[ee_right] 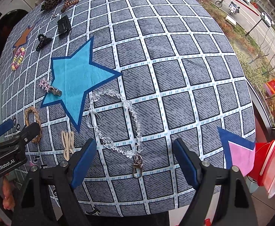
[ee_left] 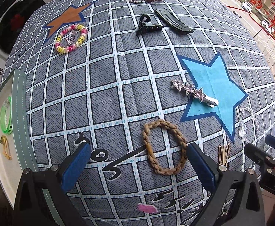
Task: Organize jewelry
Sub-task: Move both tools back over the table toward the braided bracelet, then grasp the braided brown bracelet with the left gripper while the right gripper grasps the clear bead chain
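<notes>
Visibly: one braided hair tie (ee_left: 163, 147), one crystal chain (ee_right: 116, 124), two black clips (ee_left: 148, 26).

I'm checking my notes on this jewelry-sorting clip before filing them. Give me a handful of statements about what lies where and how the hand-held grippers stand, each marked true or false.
1. The braided tan hair tie lies between the open fingers of the left hand-held gripper. True.
2. The right hand-held gripper is shut on the clear bead chain. False: its jaws stand open, and the chain lies on the cloth.
3. The star hair clip lies partly on the blue star print. True.
4. The tray at the left holds nothing. False: a green bracelet lies in it.
5. The black claw clip lies in the tray. False: it lies on the cloth.
</notes>
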Action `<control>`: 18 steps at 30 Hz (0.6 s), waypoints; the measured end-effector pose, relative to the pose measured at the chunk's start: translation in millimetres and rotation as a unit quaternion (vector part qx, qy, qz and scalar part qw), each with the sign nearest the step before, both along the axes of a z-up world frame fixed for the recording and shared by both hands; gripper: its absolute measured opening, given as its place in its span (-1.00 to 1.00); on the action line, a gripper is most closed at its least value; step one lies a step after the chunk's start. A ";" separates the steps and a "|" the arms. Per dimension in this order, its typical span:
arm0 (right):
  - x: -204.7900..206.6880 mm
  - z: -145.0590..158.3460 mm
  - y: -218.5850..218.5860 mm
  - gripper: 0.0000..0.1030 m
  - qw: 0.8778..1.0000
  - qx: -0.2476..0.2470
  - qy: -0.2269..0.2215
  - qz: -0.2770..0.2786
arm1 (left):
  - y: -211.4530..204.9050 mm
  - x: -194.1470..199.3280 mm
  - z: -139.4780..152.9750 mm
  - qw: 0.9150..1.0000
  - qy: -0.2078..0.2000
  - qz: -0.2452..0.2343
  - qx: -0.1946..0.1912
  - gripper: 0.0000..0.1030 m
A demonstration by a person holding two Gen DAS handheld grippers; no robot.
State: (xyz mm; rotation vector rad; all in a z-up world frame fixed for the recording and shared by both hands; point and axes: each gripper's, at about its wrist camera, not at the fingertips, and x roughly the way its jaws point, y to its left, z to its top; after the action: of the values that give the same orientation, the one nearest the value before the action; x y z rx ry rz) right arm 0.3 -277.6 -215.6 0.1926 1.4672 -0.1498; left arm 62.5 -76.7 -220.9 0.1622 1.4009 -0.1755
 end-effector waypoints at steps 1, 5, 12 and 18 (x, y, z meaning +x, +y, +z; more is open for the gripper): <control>0.6 -2.7 2.1 0.66 1.000 -0.005 0.001 0.008 | 1.9 0.3 0.0 1.000 -0.001 0.002 -0.001 1.00; 2.9 -6.0 10.3 0.68 0.999 -0.032 -0.010 0.039 | -2.6 -4.6 -7.8 1.000 -0.001 0.001 0.003 1.00; 6.7 -7.2 18.0 0.59 0.998 -0.033 -0.012 0.059 | -22.0 -16.2 -7.8 1.000 -0.011 -0.014 -0.010 0.70; 6.5 3.5 34.5 -0.09 0.995 -0.033 -0.018 0.087 | -38.5 -21.0 4.4 0.999 -0.017 -0.032 -0.015 0.01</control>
State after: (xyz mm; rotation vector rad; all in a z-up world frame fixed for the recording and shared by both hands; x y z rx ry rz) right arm 6.8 -243.1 -212.1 0.0132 1.4329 -0.0528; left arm 41.5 -115.3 -216.5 0.1839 1.3597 -0.2464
